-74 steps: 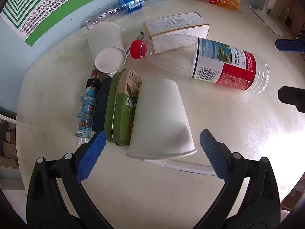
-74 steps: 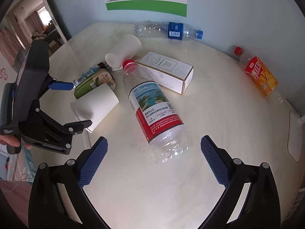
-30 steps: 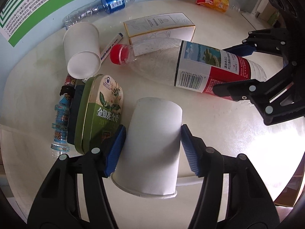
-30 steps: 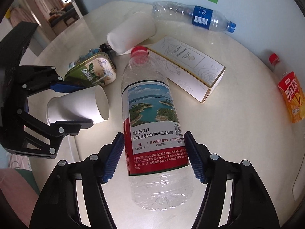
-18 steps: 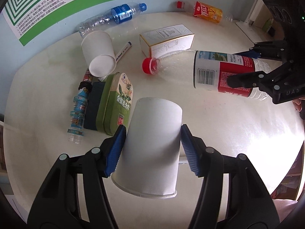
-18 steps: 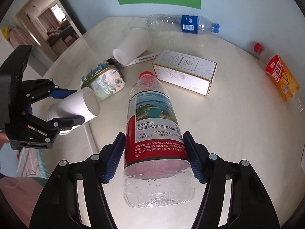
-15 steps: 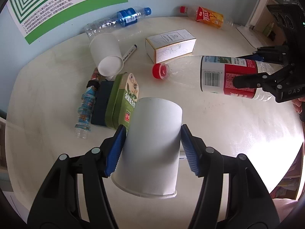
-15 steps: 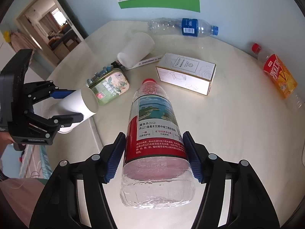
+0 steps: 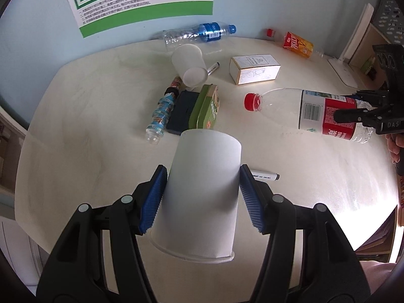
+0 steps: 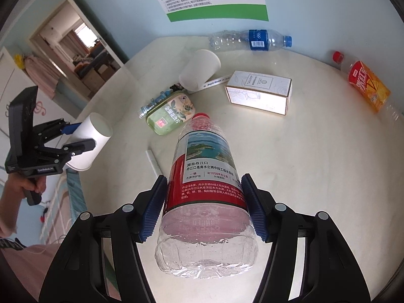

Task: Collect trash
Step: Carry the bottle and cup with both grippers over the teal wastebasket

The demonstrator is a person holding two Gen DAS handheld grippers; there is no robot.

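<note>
Now that both pickups are done, the scene reads very differently from a couple of seconds back, when both tools hung wide over stuff lying flat.

Left wrist view: the left tool (image 9: 202,199) is clamped on the white paper cup (image 9: 202,192), pads pressed on both sides, rim toward the camera. A second ago the cup was low over the bench (image 9: 75,126); now it's clearly raised, and a marker (image 9: 265,176) shows beneath it. Left behind mid-bench: a second paper cup (image 9: 189,68), the green tin (image 9: 207,106) and a small crushed bottle (image 9: 159,116). Over by the right edge, the big water bottle (image 9: 315,111) floats with its red cap free.

Right wrist view: the right tool (image 10: 204,207) grips that bottle (image 10: 204,176) across its label, off the surface. The white box (image 10: 260,93) sits beyond it, a blue-label bottle (image 10: 252,40) at the far edge and an orange drink bottle (image 10: 366,85) toward the far right corner.

So I'd guess two pieces are on their way to a bin I can't see, with plenty left to collect.
</note>
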